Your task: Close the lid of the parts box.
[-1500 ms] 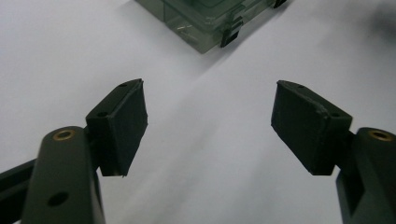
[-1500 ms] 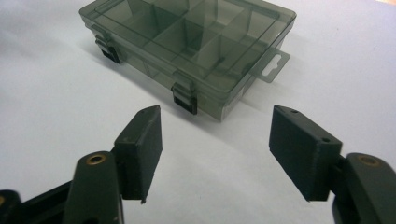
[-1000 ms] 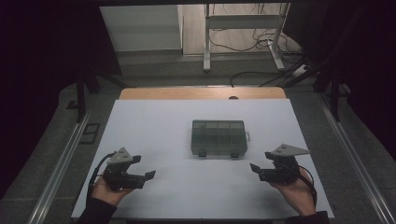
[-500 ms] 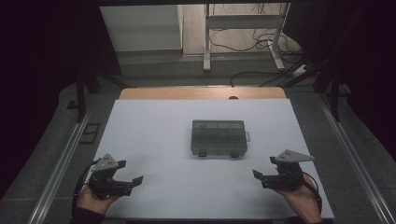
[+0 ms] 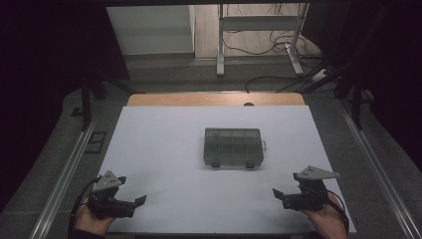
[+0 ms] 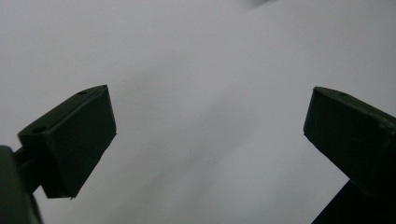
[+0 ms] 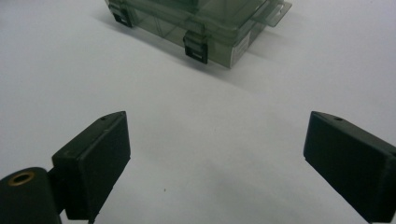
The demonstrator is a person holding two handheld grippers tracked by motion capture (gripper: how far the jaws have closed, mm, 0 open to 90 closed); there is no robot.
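A smoky clear plastic compartment box (image 5: 233, 147) with two dark front latches lies shut at the middle of the white table (image 5: 164, 149). The right gripper view shows the box (image 7: 205, 23) ahead, its latches facing me. My left gripper (image 5: 140, 200) rests at the table's front left corner, jaws wide apart with only bare tabletop between them (image 6: 208, 135). At the front right my right gripper (image 5: 276, 193) points inward, also open and holding nothing (image 7: 217, 149). Both grippers are well short of the box.
A wooden strip (image 5: 214, 99) borders the table's far edge. Metal rails (image 5: 64, 174) run along both sides. Beyond the table stand a metal frame (image 5: 259, 30) and loose cables on the floor.
Both hands have drawn back toward the front edge of the table; the left one has also shifted left. The box has not moved.
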